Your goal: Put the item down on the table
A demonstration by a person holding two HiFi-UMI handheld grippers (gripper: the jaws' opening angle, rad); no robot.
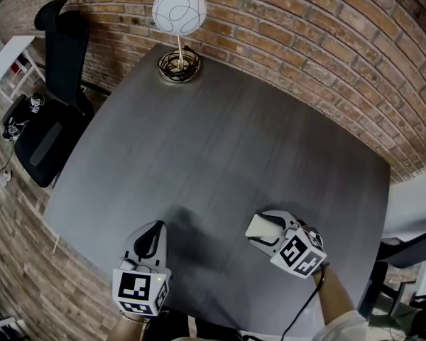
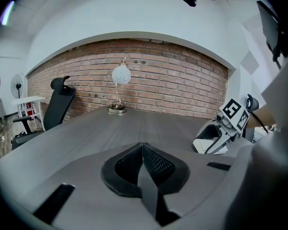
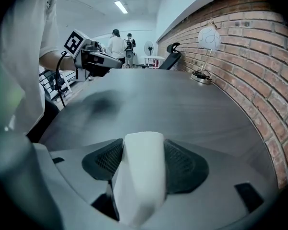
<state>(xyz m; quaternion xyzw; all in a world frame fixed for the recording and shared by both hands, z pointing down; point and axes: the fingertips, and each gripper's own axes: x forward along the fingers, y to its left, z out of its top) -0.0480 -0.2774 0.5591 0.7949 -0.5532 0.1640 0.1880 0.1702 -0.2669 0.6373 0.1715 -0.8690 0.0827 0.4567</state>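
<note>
White rounded item [image 3: 139, 176]: clamped between jaws of right gripper [image 1: 265, 231], over grey table [image 1: 220, 133] (left gripper [image 2: 143, 150] closed, empty); smooth sides, so early release risks drop or roll.

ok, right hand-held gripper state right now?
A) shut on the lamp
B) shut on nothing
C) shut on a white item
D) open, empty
C: the right gripper view shows the white item clamped in the right hand-held gripper.

white item [image 3: 140, 169]: near end blurred | lamp [image 1: 179, 9]: top cut off
</note>
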